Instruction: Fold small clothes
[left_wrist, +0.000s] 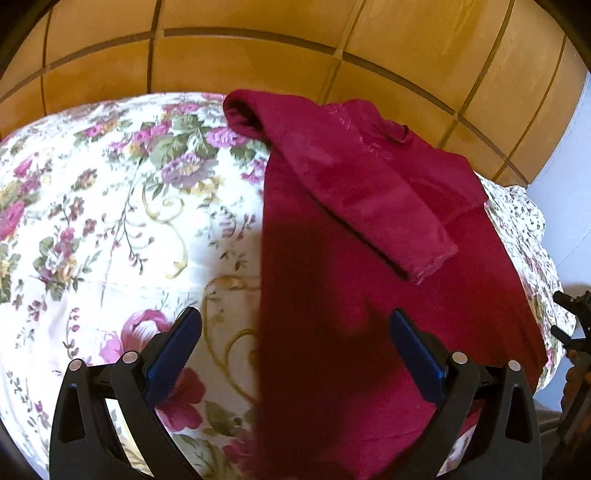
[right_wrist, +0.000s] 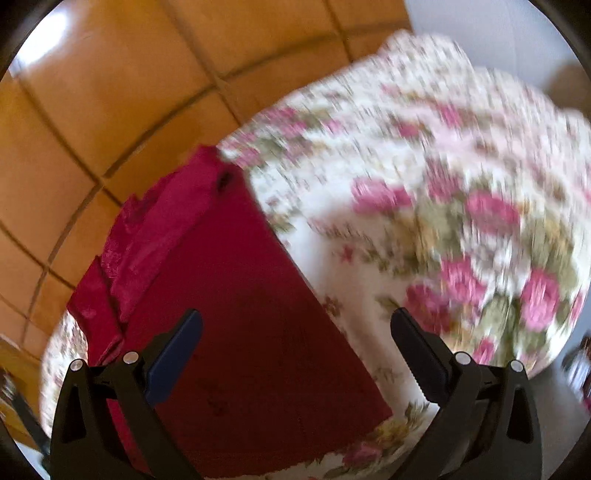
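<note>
A dark red garment (left_wrist: 332, 258) lies flat on a floral bedsheet (left_wrist: 110, 221), with one sleeve (left_wrist: 369, 192) folded diagonally across its body. My left gripper (left_wrist: 295, 325) is open and empty, hovering over the garment's left edge. In the right wrist view the same garment (right_wrist: 240, 295) lies below my right gripper (right_wrist: 295, 328), which is open and empty above the garment's right edge. Its folded sleeve (right_wrist: 159, 229) lies along the far left side. The right wrist view is blurred.
The floral sheet (right_wrist: 443, 221) covers a bed whose far edge drops to an orange tiled floor (left_wrist: 258, 55). A pale wall (left_wrist: 565, 203) stands at the right. The other gripper's black frame (left_wrist: 572, 332) shows at the right edge of the left wrist view.
</note>
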